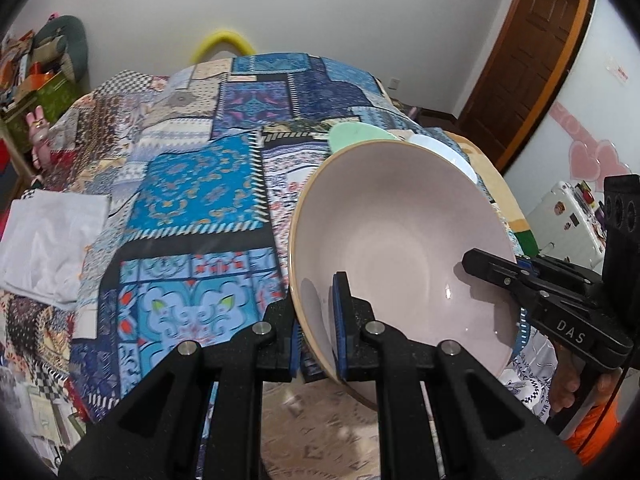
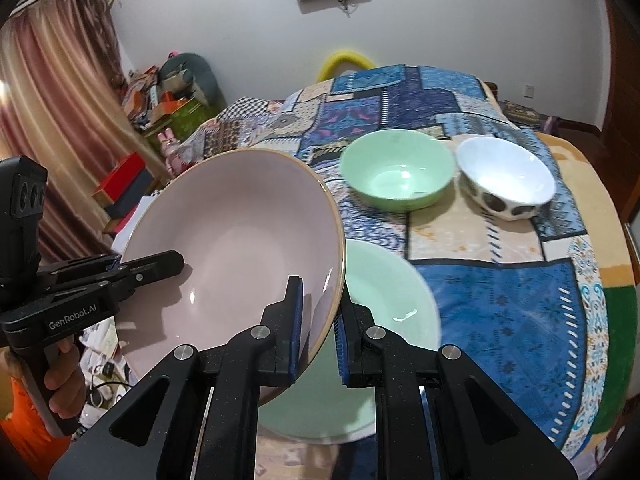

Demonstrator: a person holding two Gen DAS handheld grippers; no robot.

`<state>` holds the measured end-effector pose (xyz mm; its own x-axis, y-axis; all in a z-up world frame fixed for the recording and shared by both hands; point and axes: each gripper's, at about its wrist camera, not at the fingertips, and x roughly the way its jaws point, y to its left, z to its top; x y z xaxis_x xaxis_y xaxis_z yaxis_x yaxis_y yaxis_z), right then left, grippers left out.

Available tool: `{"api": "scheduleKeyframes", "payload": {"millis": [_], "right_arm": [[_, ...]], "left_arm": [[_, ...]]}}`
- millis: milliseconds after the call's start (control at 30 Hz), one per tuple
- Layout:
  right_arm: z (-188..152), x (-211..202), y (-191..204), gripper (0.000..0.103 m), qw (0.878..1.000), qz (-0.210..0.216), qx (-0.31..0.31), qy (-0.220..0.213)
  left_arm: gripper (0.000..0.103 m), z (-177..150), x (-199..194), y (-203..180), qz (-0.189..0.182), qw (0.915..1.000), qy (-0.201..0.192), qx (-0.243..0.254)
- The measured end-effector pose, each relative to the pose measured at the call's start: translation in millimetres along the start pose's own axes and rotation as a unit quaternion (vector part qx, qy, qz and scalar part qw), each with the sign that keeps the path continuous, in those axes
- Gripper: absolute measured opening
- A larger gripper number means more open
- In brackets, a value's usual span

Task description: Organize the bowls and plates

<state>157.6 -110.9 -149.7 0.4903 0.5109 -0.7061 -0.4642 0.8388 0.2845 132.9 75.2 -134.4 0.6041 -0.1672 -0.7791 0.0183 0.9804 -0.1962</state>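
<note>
A large pink plate (image 1: 400,240) with a tan rim is held tilted above the patchwork-covered table; it also shows in the right wrist view (image 2: 240,232). My left gripper (image 1: 318,332) is shut on its left rim. My right gripper (image 2: 320,320) is shut on its right rim. Each gripper appears in the other's view, the right one (image 1: 480,264) and the left one (image 2: 168,260). Under the pink plate lies a pale green plate (image 2: 384,304). Farther back stand a green bowl (image 2: 396,168) and a white bowl with dark spots (image 2: 504,180); both peek over the plate's rim in the left wrist view (image 1: 356,134).
The table wears a blue patchwork cloth (image 1: 200,184). A white folded cloth (image 1: 48,248) lies at its left edge. Boxes and clutter (image 2: 168,96) stand by the curtain at the left. A wooden door (image 1: 532,48) is at the right.
</note>
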Motion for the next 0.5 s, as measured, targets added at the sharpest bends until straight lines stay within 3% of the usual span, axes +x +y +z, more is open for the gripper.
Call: {"api": "scheduleKeyframes", "payload": {"millis": [500], "right_arm": [[0.6, 33.5, 53.1, 0.013, 0.999, 0.030, -0.029, 0.022]], "left_arm": [[0.013, -23.6, -24.8, 61.6, 0.032, 0.9983, -0.013, -0.046]]}}
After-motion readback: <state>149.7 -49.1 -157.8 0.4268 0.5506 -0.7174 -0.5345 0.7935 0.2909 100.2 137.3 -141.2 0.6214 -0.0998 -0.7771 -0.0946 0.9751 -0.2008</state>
